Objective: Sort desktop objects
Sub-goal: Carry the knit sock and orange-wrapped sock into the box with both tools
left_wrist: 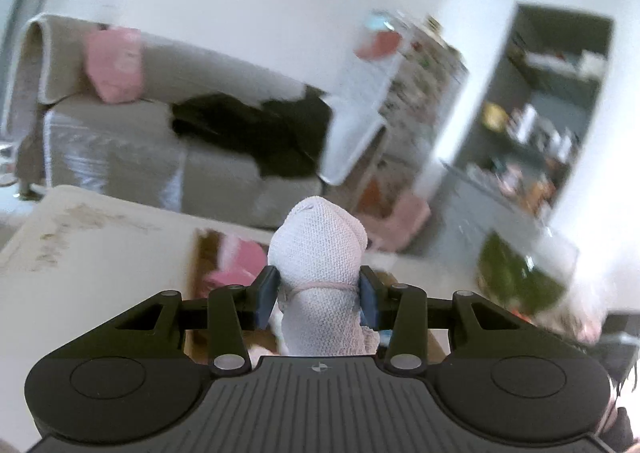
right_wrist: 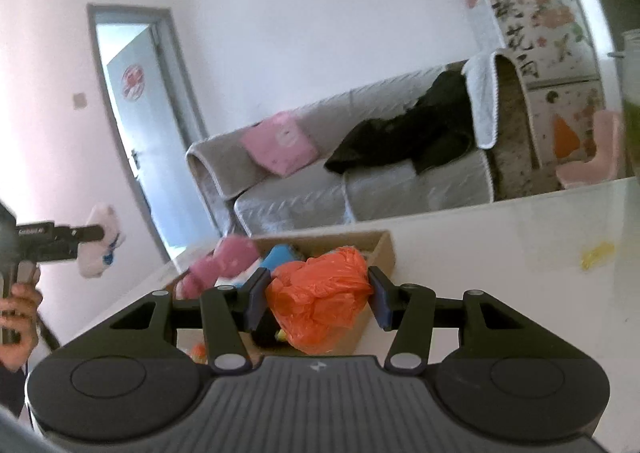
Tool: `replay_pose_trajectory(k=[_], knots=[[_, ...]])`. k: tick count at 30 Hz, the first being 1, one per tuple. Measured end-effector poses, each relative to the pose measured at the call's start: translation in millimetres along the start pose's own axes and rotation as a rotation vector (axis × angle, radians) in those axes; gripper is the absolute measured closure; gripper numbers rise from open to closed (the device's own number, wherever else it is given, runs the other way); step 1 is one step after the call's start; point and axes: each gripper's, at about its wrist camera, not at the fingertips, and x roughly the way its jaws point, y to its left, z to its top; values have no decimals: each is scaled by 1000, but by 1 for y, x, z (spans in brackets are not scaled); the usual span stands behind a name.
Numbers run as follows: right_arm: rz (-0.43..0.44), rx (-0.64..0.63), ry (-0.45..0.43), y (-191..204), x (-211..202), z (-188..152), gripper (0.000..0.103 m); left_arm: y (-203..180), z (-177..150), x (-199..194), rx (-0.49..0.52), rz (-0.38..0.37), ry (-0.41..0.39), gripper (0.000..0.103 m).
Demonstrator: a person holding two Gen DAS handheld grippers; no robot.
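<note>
We held the white sock [left_wrist: 320, 253] clamped between the pads of our left hand-held gripper [left_wrist: 319, 295], lifted over the table [left_wrist: 100, 261]. Our right hand-held gripper [right_wrist: 317, 299] squeezed the orange plastic bag [right_wrist: 320, 293] above the near end of the cardboard box [right_wrist: 384, 249].

A white knitted sock [left_wrist: 320, 253], rolled into a bundle with a thin pink band round its lower part, is held upright above the box [right_wrist: 380, 249]. An orange plastic bag [right_wrist: 320, 293], crumpled and knotted, is held just over the box's near end. The box is open, shallow and of brown cardboard, and is set on a white table [right_wrist: 500, 253]. Inside the box a pink item [right_wrist: 224, 261] and a blue item [right_wrist: 280, 255] are seen at its far side.
</note>
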Motion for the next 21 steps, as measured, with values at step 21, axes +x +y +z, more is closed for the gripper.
replay_pose_trajectory(k=[21], knots=[[-26,-144,76,37,59,9,55,6,-4,88,-21,109,122,53]])
